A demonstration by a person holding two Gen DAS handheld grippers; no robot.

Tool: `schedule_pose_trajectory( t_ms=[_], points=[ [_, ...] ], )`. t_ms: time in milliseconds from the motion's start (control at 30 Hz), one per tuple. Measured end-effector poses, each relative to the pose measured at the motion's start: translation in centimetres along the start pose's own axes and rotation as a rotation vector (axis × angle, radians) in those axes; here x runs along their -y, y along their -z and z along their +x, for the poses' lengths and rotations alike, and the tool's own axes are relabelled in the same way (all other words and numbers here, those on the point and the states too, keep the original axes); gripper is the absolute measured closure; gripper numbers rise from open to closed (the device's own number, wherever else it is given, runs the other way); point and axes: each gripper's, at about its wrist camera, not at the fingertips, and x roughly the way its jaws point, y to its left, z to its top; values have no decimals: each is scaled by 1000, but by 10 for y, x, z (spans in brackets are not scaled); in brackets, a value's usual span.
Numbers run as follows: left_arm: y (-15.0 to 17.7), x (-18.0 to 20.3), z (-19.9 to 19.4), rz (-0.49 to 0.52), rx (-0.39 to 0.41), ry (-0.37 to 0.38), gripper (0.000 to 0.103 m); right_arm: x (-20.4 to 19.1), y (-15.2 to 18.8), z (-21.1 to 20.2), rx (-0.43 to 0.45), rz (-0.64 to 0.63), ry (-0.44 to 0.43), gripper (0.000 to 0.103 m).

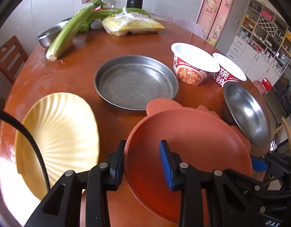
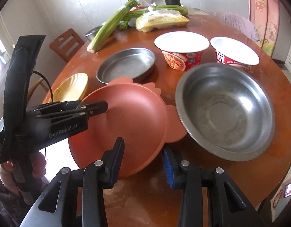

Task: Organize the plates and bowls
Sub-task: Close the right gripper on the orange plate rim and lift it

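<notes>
The step in hand is the gripping of the terracotta plate (image 2: 126,121), which sits at the near edge of the round wooden table (image 1: 137,43), between the yellow fluted plate (image 1: 58,132) and the steel bowl (image 2: 226,111). The left gripper (image 1: 142,162) has its jaws astride the near left rim of this plate, one finger outside and one inside; the gap looks narrow, but I cannot tell if the pads already press the rim. The right gripper (image 2: 143,162) stands at the near right rim in the same way, and there too the contact is not clear. The plate seems tilted, with its right edge lying against or over the rim of the steel bowl. Further back are the flat steel pan (image 1: 136,83) and two instant noodle cups (image 1: 194,64), and celery (image 1: 69,32) lies at the far side. In my judgement the next move calls for a firm hold on both sides, then a level lift, and a place to stack the plate, perhaps on the yellow one
</notes>
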Motion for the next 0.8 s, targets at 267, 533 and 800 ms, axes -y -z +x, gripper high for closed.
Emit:
schedule_pose_trajectory(
  t_ms=[267,533,800],
  points=[
    [0,-4,-40,0,81,-47,68,-17,-5,-11,26,-41,-29,62],
    [-5,-17,-67,-36,135,-85,68,-37,-23,-23,70,-108,-62,62],
    [-14,-38,-80,-67,150,-130,68,-54,-43,-25,101,-151,-107,62]
  ],
)
